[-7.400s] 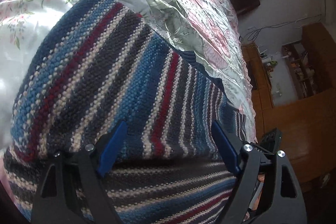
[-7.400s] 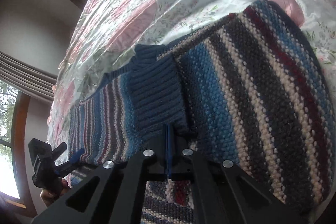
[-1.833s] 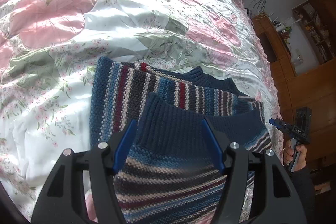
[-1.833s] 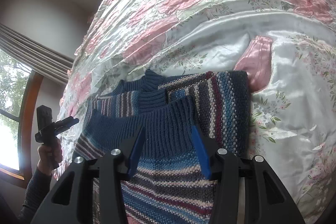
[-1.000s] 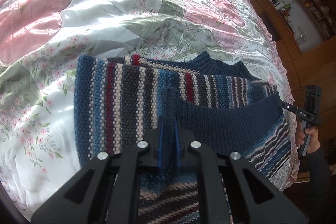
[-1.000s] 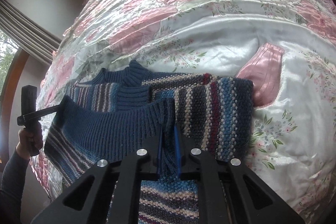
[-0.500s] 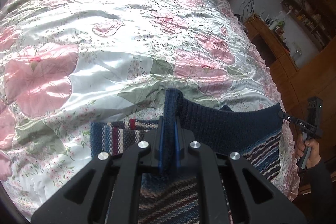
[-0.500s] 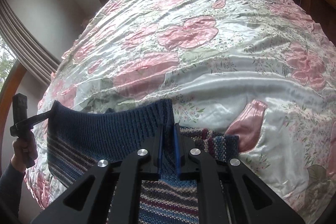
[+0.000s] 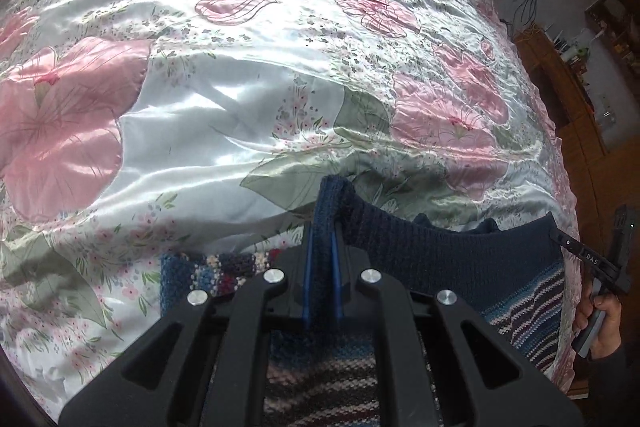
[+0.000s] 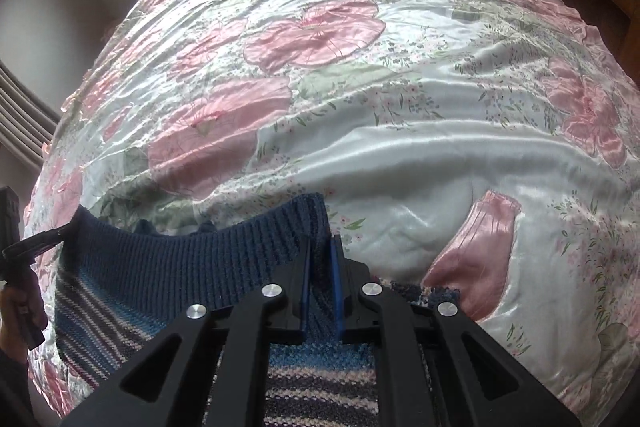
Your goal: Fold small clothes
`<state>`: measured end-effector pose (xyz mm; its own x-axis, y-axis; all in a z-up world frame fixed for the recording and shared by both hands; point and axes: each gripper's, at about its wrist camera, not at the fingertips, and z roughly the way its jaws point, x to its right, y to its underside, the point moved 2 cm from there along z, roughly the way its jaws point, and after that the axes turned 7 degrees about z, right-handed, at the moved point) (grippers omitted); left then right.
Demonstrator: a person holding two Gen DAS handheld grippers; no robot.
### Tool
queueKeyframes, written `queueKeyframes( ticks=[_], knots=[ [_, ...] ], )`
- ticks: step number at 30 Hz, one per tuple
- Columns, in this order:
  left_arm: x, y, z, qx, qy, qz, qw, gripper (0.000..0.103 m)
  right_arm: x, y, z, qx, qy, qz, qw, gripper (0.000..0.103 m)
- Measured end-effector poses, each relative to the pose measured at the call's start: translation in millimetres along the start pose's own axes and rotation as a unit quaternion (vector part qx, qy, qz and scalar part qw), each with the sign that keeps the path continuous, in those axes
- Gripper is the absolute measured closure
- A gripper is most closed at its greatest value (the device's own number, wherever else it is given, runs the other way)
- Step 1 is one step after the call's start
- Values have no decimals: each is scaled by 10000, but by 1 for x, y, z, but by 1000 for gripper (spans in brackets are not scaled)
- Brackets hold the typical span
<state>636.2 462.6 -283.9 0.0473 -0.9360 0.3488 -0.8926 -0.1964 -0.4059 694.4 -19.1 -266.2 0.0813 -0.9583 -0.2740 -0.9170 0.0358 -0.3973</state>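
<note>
navy ribbed hem of striped knit sweater (image 9: 440, 247) pinched in both closed grippers, left (image 9: 320, 279), right (image 10: 320, 287); keep hem taut, level, lay onto collar end.

Coarse knitted wool sweater (image 9: 448, 251) — glossy satin bedspread (image 9: 240, 107) beneath.
</note>
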Motion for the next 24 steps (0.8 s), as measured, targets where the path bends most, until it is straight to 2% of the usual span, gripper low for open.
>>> queueKeyframes(
  ticks=[5, 17, 19, 20, 21, 22, 23, 24],
  knots=[
    [-2, -16, 0, 116, -24, -79, 9999, 97, -2, -13, 1, 155, -28, 88, 9998, 94],
    [-25, -3, 49, -294, -168, -213, 9992, 97, 14, -8, 45, -77, -17, 296, 9995, 94],
    [-26, 1, 58, -566, -279, -206, 9978, 86, 21, 0, 64, -414, -45, 501, 9979, 90],
    [-26, -1, 54, -523, -373, -240, 9976, 80, 23, 1, 65, -384, -4, 535, 9978, 88],
    [-27, -3, 45, -449, -551, -285, 9971, 60, 23, 1, 59, -262, 63, 569, 9980, 79],
    [-26, -6, 31, -246, -846, -363, 9955, 44, 24, -1, 50, -79, 53, 662, 9978, 71],
    [-25, -8, 12, 102, -960, -448, 9943, 41, 24, -2, 38, 155, -41, 731, 9972, 71],
    [-19, -8, -3, 426, -688, -469, 9956, 40, 24, -4, 27, 327, -247, 787, 9961, 72]
  ],
)
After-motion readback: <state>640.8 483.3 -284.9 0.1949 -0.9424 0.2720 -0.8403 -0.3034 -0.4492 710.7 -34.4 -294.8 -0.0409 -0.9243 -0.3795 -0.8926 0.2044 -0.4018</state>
